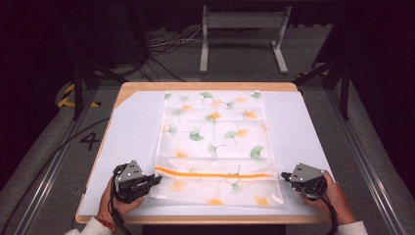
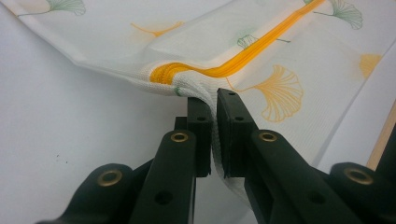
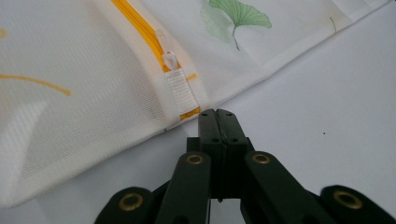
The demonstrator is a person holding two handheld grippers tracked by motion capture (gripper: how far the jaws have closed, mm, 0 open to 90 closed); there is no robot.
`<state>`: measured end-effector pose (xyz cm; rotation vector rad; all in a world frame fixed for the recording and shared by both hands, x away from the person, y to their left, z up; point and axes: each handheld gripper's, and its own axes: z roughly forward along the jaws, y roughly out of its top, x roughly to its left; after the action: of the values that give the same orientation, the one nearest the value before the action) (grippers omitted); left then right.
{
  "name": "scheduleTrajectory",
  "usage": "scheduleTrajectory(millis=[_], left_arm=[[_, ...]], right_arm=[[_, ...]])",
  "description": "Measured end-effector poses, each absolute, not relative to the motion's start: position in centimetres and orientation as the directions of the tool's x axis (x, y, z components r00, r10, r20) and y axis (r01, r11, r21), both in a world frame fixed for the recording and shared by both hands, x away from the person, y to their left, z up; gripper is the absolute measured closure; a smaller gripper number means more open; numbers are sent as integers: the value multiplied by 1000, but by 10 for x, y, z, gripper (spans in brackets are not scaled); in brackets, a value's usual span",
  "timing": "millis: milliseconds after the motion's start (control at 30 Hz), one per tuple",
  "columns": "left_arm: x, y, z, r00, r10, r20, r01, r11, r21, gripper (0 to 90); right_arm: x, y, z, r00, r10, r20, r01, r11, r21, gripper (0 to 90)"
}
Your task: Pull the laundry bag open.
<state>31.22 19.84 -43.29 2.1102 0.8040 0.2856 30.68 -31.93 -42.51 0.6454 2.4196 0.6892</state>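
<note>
A: We begin at the left. Our left gripper point(image 2: 212, 116) grasps the left edge of the mesh laundry bag point(image 1: 215, 142), just below the left end of the orange zipper point(image 1: 213, 174). The fabric runs between the two jaws and puckers there. We judge that we hold this end so the bag cannot slide when the zipper is worked.

B: And the bag itself?

A: It lies flat in the middle of the table, on the white sheet point(image 1: 129, 142), with the zipper running left to right across its near part.

B: Then the right side?

A: Our right gripper point(image 3: 217, 113) is clenched with nothing between the jaws. Its tips rest just beside the right end of the zipper, near the small white pull tab point(image 3: 170, 60), but apart from it. We think it waits there to take the tab.

B: And the surroundings?

A: The wooden table point(image 1: 205, 86) carries the sheet. Beyond it we see grey floor, black cables point(image 1: 161, 46) and a white metal stand point(image 1: 243, 29). The room is dark.
</note>
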Motion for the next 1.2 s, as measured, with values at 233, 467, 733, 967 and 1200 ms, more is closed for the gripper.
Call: scheduleTrajectory(millis=[233,467,733,967,1200], left_arm=[[310,195,-434,781,621,-72,444,-470,763,855],[307,198,-433,773,633,-49,433,-468,770,774],[306,204,-423,773,634,-27,399,-453,797,698],[304,210,-416,769,639,14,366,-459,810,613],[307,217,-409,753,655,57,340,-462,819,562]], right_arm=[[308,-320,-424,-734,580,-353,296,742,602,900],[308,-320,-421,-726,597,-342,297,720,627,900],[309,-321,-417,-710,617,-340,296,699,651,900],[307,-321,-411,-702,629,-334,286,678,677,900],[306,-322,-404,-690,645,-327,274,652,707,869]])
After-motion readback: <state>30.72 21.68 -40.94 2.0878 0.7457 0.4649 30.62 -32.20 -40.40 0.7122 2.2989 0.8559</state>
